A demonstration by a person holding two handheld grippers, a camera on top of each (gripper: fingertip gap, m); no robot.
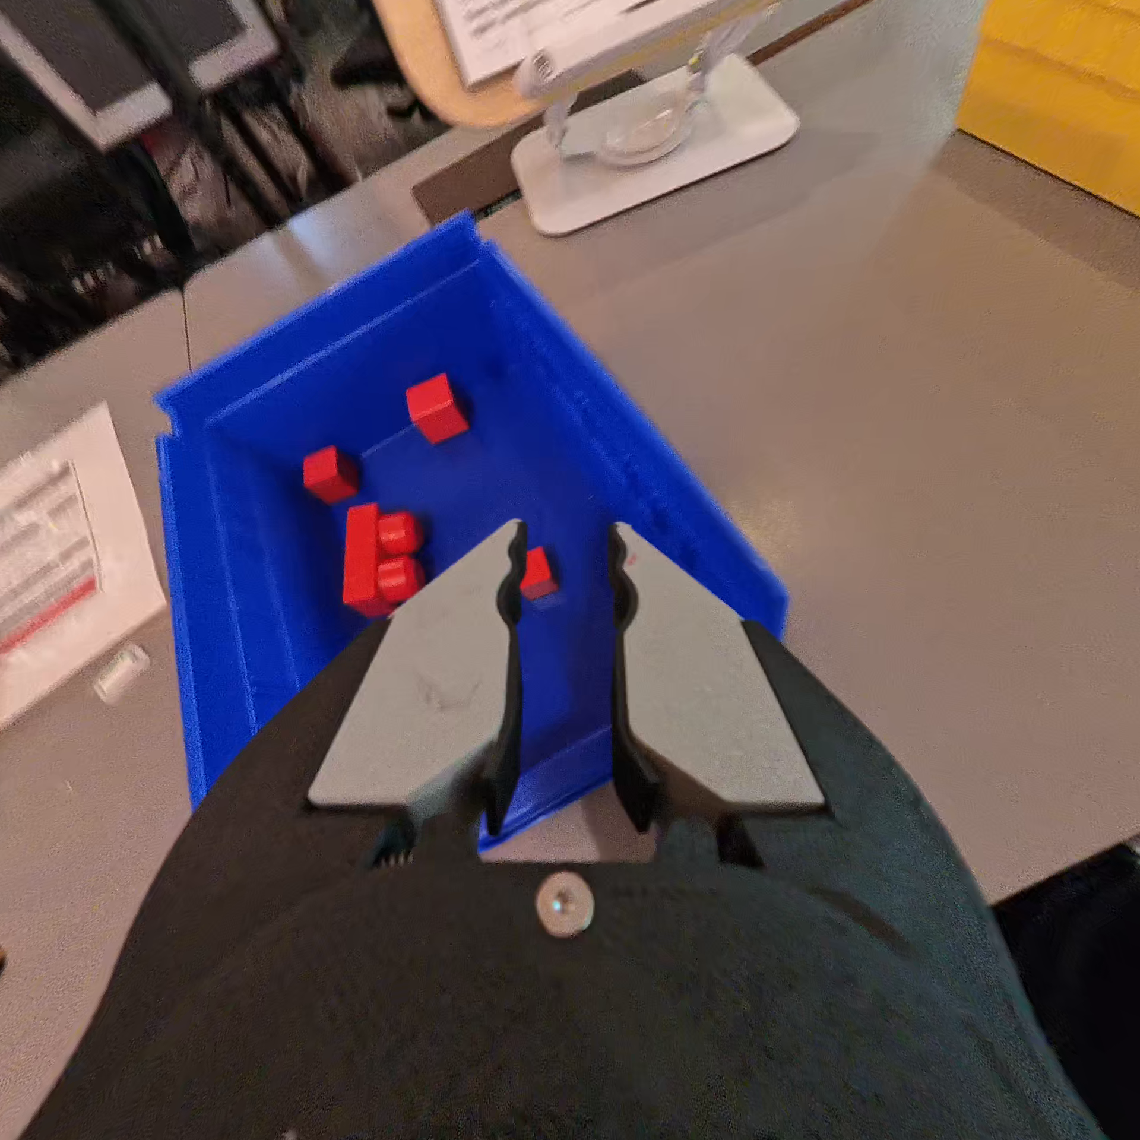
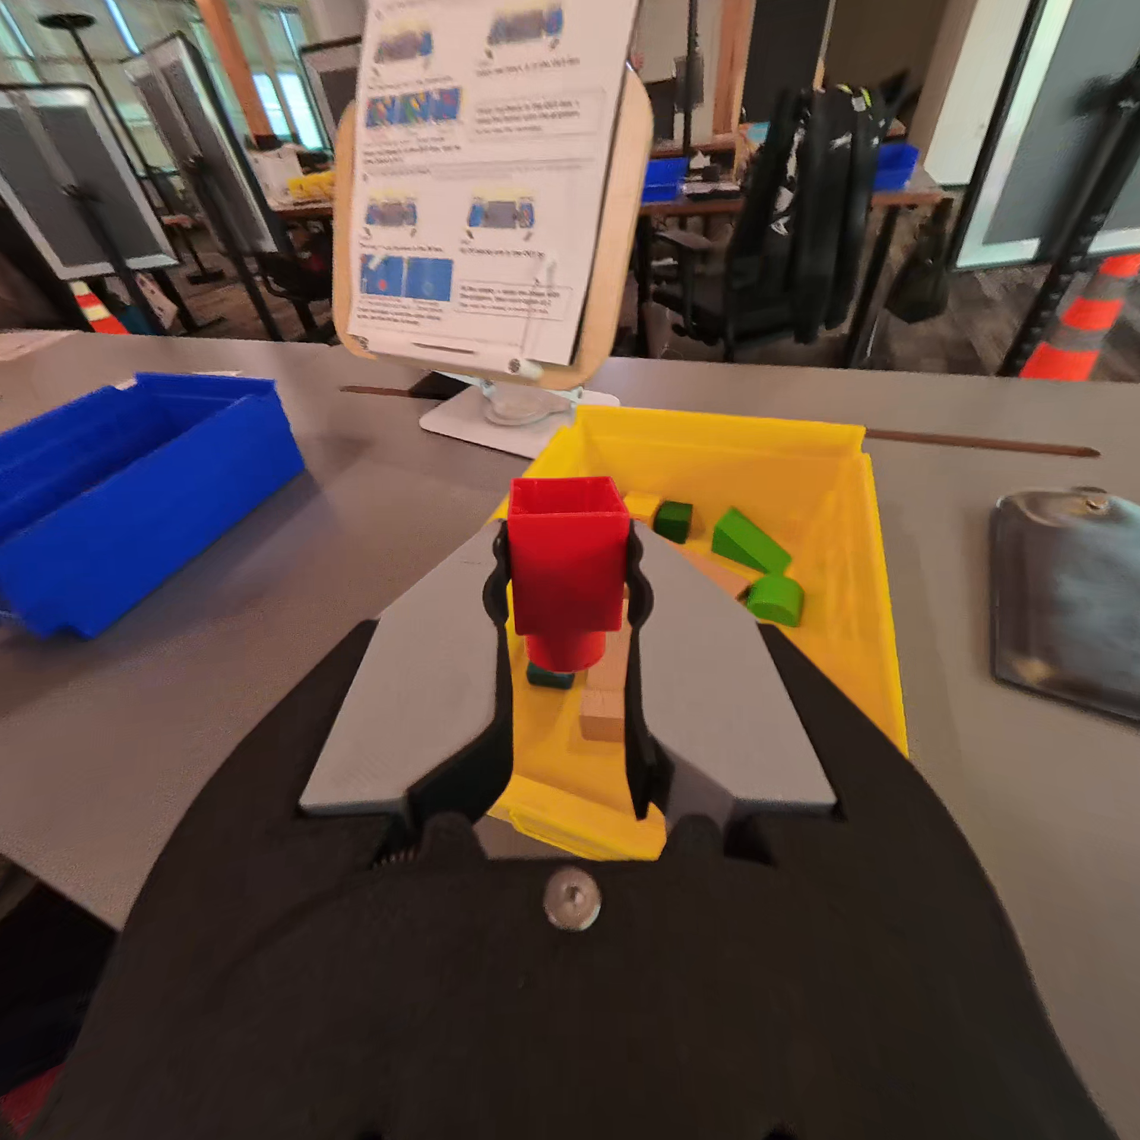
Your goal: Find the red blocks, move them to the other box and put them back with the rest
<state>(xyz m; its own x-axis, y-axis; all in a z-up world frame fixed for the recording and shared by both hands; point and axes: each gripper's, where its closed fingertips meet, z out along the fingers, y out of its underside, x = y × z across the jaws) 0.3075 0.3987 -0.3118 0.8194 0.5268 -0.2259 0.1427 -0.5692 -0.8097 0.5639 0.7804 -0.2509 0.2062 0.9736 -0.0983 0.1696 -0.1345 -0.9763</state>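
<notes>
In the left wrist view my left gripper (image 1: 564, 536) hovers open over the blue box (image 1: 648, 432). A small red block (image 1: 536, 574) shows in the gap close to the left pad, and the right pad stands clear of it. On the box floor lie two red cubes (image 1: 435, 407) (image 1: 330, 474) and a long red block with two red cylinders (image 1: 364, 561). In the right wrist view my right gripper (image 2: 567, 543) is shut on a hollow square red block (image 2: 564, 555), held above the yellow box (image 2: 851, 555). Green blocks (image 2: 746, 543) and wooden blocks (image 2: 601, 715) lie in that box.
A stand with a printed sheet (image 2: 487, 185) rises at the table's back between the boxes. The blue box (image 2: 136, 493) is to the left of the yellow one. A dark flat pad (image 2: 1067, 604) lies right of the yellow box. A paper sheet (image 1: 55, 543) lies left of the blue box.
</notes>
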